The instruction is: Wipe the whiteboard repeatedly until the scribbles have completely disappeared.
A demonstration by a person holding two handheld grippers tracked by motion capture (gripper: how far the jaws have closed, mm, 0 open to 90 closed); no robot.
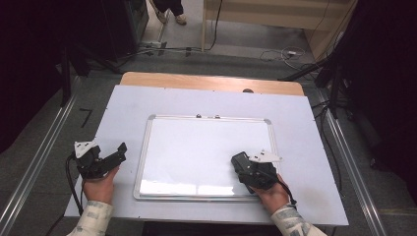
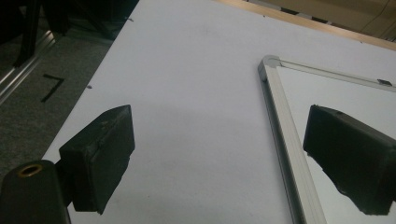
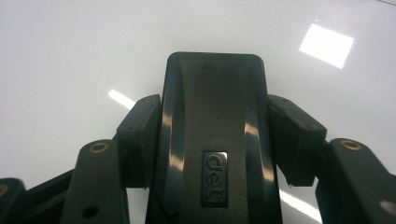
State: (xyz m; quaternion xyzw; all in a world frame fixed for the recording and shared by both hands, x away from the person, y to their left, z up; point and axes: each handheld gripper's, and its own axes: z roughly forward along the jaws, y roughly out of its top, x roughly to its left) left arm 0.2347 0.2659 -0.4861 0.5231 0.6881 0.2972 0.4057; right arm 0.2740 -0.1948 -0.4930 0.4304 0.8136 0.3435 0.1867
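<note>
**Eraser gripped on the whiteboard**

A black eraser (image 3: 215,140) sits on the whiteboard (image 1: 196,147), at the lower right of the high view. The board lies flat, centred on the white table (image 1: 295,113). The right gripper (image 1: 244,166) clamps the eraser's two sides, its hand (image 1: 273,196) coming in from the bottom edge. The left gripper (image 1: 119,151), jaws wide apart and empty, hovers at lower left beside the board's frame.

— What sits on the table (image 1: 305,147)?
— One whiteboard (image 1: 196,147), one black eraser (image 3: 215,140), two handheld grippers: left gripper (image 1: 110,156) and right gripper (image 1: 246,167).
— Anything else?
— Two small clips, possibly, on the board's far edge; too small to tell.
</note>
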